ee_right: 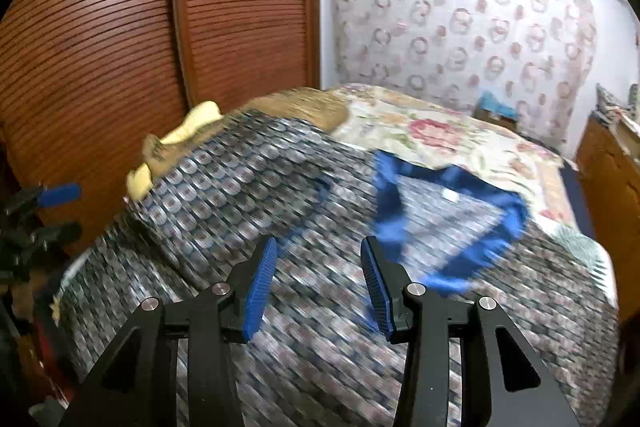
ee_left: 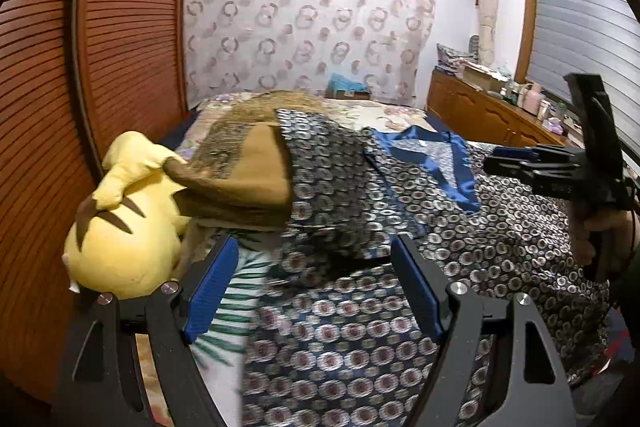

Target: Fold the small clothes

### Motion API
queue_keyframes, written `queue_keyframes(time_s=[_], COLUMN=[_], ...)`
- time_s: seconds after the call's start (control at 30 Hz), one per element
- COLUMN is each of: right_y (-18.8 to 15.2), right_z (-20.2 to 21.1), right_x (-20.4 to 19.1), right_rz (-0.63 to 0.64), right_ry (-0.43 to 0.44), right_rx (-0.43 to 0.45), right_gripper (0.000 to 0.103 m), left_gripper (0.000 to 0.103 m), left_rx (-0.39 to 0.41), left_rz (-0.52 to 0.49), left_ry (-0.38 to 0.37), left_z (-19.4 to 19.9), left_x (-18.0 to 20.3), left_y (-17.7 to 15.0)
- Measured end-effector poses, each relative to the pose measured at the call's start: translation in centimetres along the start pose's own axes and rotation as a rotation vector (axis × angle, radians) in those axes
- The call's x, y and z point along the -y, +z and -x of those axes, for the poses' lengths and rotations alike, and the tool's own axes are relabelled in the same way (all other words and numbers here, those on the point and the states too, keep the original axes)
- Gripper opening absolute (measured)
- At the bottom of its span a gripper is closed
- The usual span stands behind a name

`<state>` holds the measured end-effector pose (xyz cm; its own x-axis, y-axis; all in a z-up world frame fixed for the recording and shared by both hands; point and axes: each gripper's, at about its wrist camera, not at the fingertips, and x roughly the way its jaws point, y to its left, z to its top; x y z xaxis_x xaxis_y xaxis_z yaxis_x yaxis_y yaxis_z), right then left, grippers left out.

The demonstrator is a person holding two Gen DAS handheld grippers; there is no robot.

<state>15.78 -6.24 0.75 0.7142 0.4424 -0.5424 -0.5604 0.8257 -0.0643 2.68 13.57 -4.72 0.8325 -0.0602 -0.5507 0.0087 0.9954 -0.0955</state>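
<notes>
A dark garment printed with small rings lies spread on the bed, its blue satin collar toward the far side. My left gripper hovers open over the garment's near left part, with nothing pinched between its blue pads. In the right wrist view the same garment and collar look blurred. My right gripper stands open just above the cloth, with no fabric between its pads. The right gripper also shows at the right edge of the left wrist view, held in a hand.
A yellow plush toy and a brown cushion lie at the bed's left, partly under the garment. Louvred wooden doors stand along the left. A wooden dresser with small items is at the right. The floral bedsheet lies beyond.
</notes>
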Motion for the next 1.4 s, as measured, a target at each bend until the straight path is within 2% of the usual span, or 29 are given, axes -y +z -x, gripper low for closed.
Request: queue_keyframes(time_s=[0.27, 0.5, 0.6, 0.7, 0.77, 0.83, 0.87, 1.03, 1.13, 1.27, 1.4], right_y=[-5.4, -10.8, -11.2, -11.4, -11.2, -11.7, -11.6, -11.9, -11.9, -12.6, -14.0], right_z=[5.3, 5.0, 5.7, 6.2, 5.7, 5.7, 5.6, 6.3, 7.0, 9.5, 13.1], right_x=[4.5, 7.3, 7.5, 7.6, 8.0, 8.2, 8.6, 8.3, 8.4, 10.7, 14.1], right_rz=[-0.022, -0.062, -0.095, -0.096, -0.123, -0.149, -0.154, -0.136, -0.126, -0.156, -0.207], right_ry=[-0.107, -0.150, -0.122, -0.122, -0.134, -0.147, -0.139, -0.128, -0.140, -0.171, -0.245], right_rx=[-0.089, -0.274, -0.270, -0.266, -0.267, -0.275, -0.279, -0.285, -0.275, -0.226, -0.206], right_gripper=[0.047, 0.047, 0.051, 0.067, 0.091, 0.100, 0.101, 0.102, 0.099, 0.093, 0.086], left_gripper=[0.079, 0.079, 0.079, 0.079, 0.079, 0.079, 0.079, 0.079, 0.079, 0.079, 0.079], left_rx=[-0.052, -0.133, -0.157, -0.186, -0.204, -0.226, -0.236, -0.280, -0.307, -0.322, -0.328], left_rz=[-0.059, -0.116, -0.131, -0.138, -0.146, -0.157, -0.163, -0.208, -0.233, -0.274, -0.292], left_ry=[-0.075, -0.124, -0.138, -0.154, -0.163, -0.171, -0.174, -0.187, -0.184, -0.159, -0.153], left_z=[-3.0, -6.1, -6.7, -7.6, -8.3, -9.2, -9.5, -11.4, -12.5, -13.6, -14.1], left_x=[4.3, 7.6, 8.5, 9.3, 9.9, 10.6, 10.8, 12.3, 13.0, 13.8, 14.1], left_y=[0.1, -0.3, -0.4, -0.3, -0.1, 0.0, 0.1, 0.5, 0.6, 0.4, 0.4])
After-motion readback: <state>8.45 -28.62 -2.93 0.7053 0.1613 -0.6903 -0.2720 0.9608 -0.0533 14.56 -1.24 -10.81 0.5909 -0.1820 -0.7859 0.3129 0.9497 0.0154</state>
